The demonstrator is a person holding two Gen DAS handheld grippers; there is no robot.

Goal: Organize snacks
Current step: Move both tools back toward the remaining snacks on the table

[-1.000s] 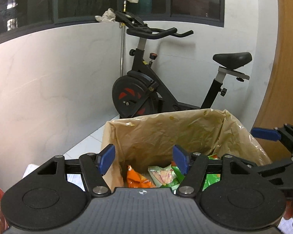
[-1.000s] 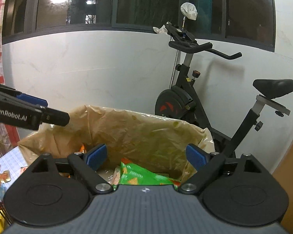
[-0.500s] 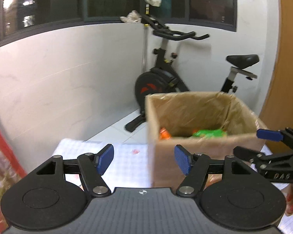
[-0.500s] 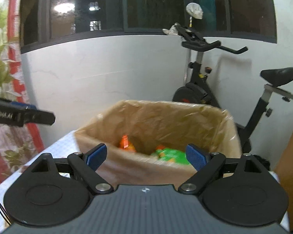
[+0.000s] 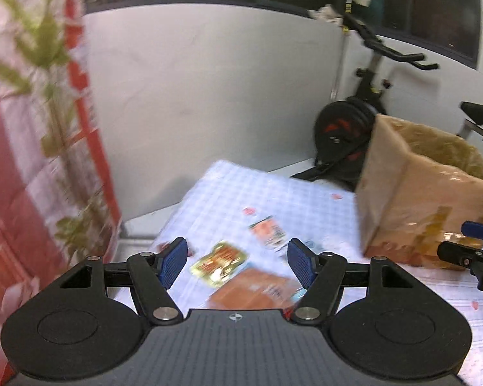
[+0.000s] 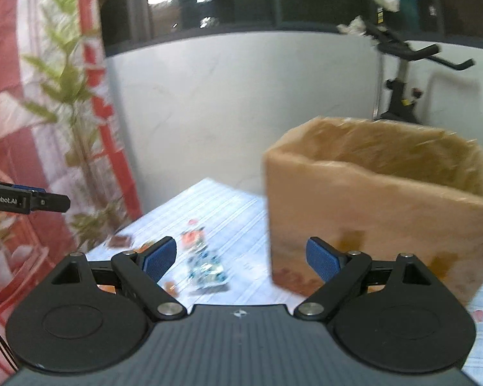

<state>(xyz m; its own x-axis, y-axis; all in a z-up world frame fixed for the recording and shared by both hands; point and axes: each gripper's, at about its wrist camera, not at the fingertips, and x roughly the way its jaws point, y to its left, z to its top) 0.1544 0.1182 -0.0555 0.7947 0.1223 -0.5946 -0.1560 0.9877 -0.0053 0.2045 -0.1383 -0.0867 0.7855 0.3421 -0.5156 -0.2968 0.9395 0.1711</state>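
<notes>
Both grippers stand apart and empty: the left gripper [image 5: 238, 262] hangs over several flat snack packets [image 5: 220, 262] on the checked tablecloth [image 5: 273, 189], the right gripper [image 6: 241, 259] is near the cardboard box [image 6: 380, 212]. Thin, overlapping wrappers could slide away or come up two at once if the pads close too shallowly. Beyond stand a white wall [image 5: 209, 96], an exercise bike [image 5: 351, 128] and dark windows.

Left gripper [image 5: 236, 259] and right gripper [image 6: 240, 256] are both angled downward, jaws held apart with nothing between the 2 blue pads of either; each is seen from the other's camera.
</notes>
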